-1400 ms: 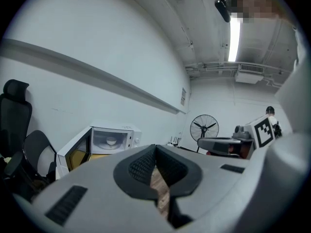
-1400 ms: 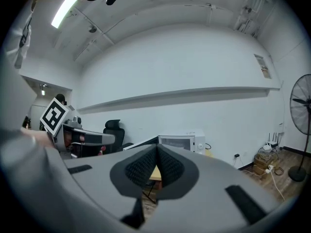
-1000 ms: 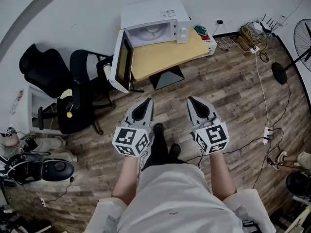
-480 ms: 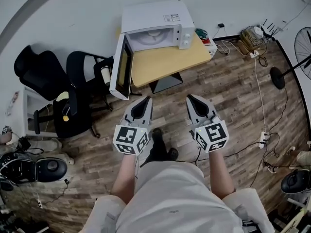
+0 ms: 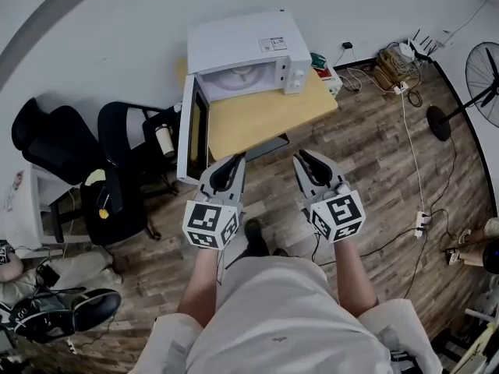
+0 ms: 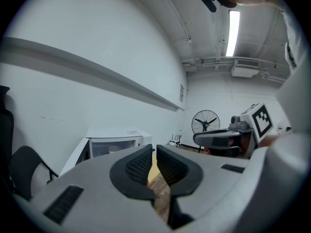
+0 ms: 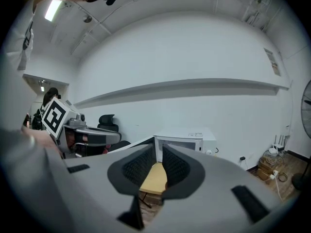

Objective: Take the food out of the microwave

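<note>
A white microwave (image 5: 242, 49) stands on a light wooden table (image 5: 265, 111) against the wall, its door (image 5: 192, 131) swung wide open to the left. Inside I make out a pale plate (image 5: 243, 74); the food on it is too small to tell. My left gripper (image 5: 232, 160) and right gripper (image 5: 306, 156) are held side by side before the table's near edge, pointing at the microwave (image 6: 116, 142) (image 7: 187, 140). Both jaws are opening, a narrow slit between the pads with nothing in it, as the left gripper view (image 6: 154, 152) and right gripper view (image 7: 158, 154) show.
Two black office chairs (image 5: 47, 142) (image 5: 132, 123) stand left of the open door, a bottle (image 5: 162, 140) between them. A standing fan (image 5: 483, 72) is at the far right. Cables and a power strip (image 5: 421, 220) lie on the wooden floor at the right.
The person has walked toward the table, so the microwave and table are nearer to both grippers. The open door now sits just left of the left gripper.
</note>
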Demonstrator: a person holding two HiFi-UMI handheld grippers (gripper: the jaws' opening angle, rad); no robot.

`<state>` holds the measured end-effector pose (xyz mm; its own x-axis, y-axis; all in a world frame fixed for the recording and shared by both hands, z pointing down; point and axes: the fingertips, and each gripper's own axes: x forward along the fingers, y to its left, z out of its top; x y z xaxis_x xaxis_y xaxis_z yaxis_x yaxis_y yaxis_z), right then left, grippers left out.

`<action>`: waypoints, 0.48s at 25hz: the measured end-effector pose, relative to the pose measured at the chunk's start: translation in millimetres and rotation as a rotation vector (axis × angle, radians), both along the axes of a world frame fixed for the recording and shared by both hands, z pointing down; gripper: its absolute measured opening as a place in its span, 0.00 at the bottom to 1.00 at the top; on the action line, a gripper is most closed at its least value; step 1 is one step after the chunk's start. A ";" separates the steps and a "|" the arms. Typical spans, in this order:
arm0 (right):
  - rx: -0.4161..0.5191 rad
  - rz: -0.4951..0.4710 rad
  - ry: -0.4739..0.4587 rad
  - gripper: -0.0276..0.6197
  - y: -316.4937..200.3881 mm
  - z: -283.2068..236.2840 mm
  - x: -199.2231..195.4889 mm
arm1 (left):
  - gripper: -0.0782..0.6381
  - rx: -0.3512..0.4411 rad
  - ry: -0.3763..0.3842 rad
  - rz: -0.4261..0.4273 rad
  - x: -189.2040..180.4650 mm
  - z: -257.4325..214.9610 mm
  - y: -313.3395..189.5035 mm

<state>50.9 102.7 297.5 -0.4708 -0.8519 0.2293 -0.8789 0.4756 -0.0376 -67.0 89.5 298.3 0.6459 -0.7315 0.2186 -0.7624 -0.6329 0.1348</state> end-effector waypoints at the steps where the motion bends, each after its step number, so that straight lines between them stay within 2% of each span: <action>1: -0.001 0.003 0.000 0.11 -6.5 -0.1 -1.9 | 0.13 0.001 0.002 0.006 -1.1 -0.2 -6.8; 3: -0.003 0.009 -0.002 0.13 -18.4 0.3 -5.8 | 0.18 0.004 0.006 0.019 -3.4 0.1 -19.5; 12: -0.031 0.018 -0.013 0.20 -55.4 14.0 -28.2 | 0.23 -0.007 0.011 0.057 -15.8 12.5 -57.8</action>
